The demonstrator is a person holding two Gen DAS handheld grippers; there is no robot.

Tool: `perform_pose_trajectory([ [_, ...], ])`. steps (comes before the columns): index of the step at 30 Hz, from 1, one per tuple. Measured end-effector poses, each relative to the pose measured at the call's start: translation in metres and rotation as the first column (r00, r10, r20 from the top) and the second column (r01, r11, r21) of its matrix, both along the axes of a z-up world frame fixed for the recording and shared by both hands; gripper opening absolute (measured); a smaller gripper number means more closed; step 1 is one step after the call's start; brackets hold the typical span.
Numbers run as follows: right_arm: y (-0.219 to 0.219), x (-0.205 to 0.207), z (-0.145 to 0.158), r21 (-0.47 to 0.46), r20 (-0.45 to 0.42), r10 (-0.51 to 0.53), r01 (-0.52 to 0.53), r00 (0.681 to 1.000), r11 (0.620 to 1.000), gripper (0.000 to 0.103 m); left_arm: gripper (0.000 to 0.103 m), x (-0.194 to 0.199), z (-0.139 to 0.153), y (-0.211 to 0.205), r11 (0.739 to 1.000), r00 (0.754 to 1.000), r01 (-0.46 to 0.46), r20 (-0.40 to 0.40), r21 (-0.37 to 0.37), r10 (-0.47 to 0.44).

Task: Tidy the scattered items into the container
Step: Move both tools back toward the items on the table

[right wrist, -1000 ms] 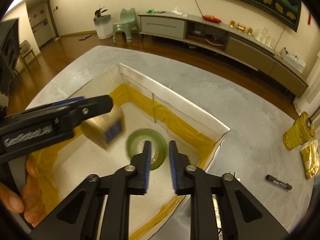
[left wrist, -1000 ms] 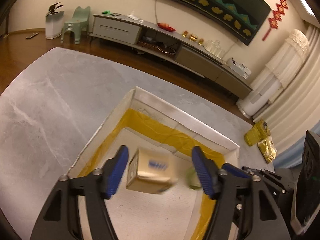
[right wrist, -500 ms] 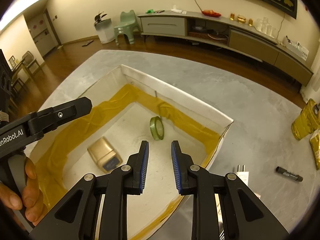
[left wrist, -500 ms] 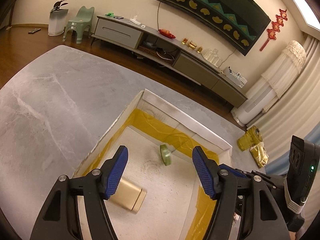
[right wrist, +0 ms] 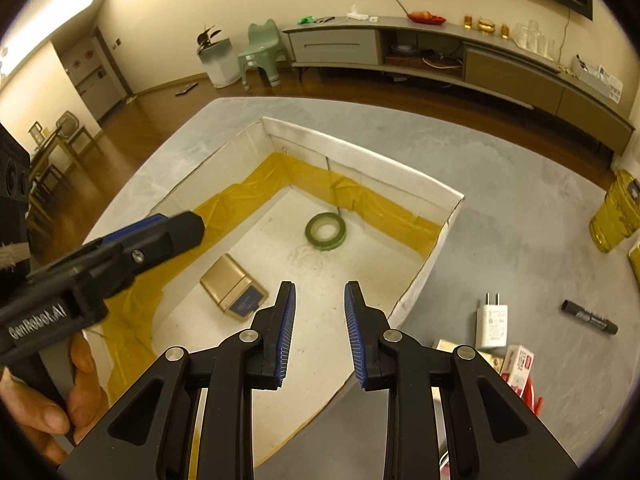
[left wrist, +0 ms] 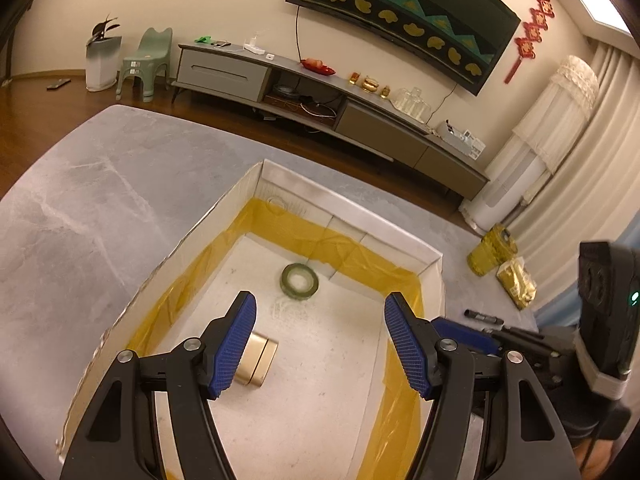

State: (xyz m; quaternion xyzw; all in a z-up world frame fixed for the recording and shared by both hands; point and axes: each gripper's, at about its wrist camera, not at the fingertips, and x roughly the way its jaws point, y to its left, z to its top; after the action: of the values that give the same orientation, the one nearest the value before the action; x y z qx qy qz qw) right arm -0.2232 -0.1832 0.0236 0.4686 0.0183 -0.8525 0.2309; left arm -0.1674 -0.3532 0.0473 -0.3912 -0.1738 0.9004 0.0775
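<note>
A grey marbled tabletop [right wrist: 520, 184] is carrying a white box [right wrist: 372, 160] lined with yellow tape, inside which a green tape roll [right wrist: 325, 231] and a gold carton [right wrist: 233, 287] are lying apart. I am holding the left gripper [left wrist: 320, 344] and right gripper [right wrist: 320, 332] above the box, fingers released and grasping nothing. A charger [right wrist: 492, 322] and marker [right wrist: 590, 317] are lying on the tabletop beside the box.

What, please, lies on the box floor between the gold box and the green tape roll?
Nothing: in the right wrist view, only bare white floor separates the gold box from the green tape roll.
</note>
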Motion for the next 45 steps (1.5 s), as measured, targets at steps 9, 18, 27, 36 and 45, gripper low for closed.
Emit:
perform_pose_trajectory([
  [9,0.000,0.029,0.011,-0.022,-0.012,0.030,-0.030,0.999,0.999,0.031,0.068,0.031,0.004,0.013,0.994,1.000,-0.001,-0.026,-0.112,-0.002],
  [18,0.012,0.059,0.022,-0.060,-0.026,0.043,-0.045,0.999,0.997,0.031,0.068,0.060,0.009,0.024,0.990,0.999,0.016,-0.025,-0.143,-0.020],
  [27,0.030,0.088,0.031,-0.109,-0.034,0.053,-0.056,0.998,0.992,0.032,0.068,0.090,0.016,0.038,0.979,0.999,0.030,-0.029,-0.200,-0.036],
  [36,0.053,0.126,0.032,-0.141,-0.053,0.066,-0.073,0.996,0.987,0.034,0.068,0.118,0.019,0.060,0.969,0.997,0.066,-0.023,-0.238,-0.073],
  [45,0.095,0.148,0.024,-0.201,-0.048,0.024,-0.033,0.999,0.979,0.035,0.068,0.138,0.023,0.094,0.956,0.990,0.130,-0.025,-0.262,-0.141],
])
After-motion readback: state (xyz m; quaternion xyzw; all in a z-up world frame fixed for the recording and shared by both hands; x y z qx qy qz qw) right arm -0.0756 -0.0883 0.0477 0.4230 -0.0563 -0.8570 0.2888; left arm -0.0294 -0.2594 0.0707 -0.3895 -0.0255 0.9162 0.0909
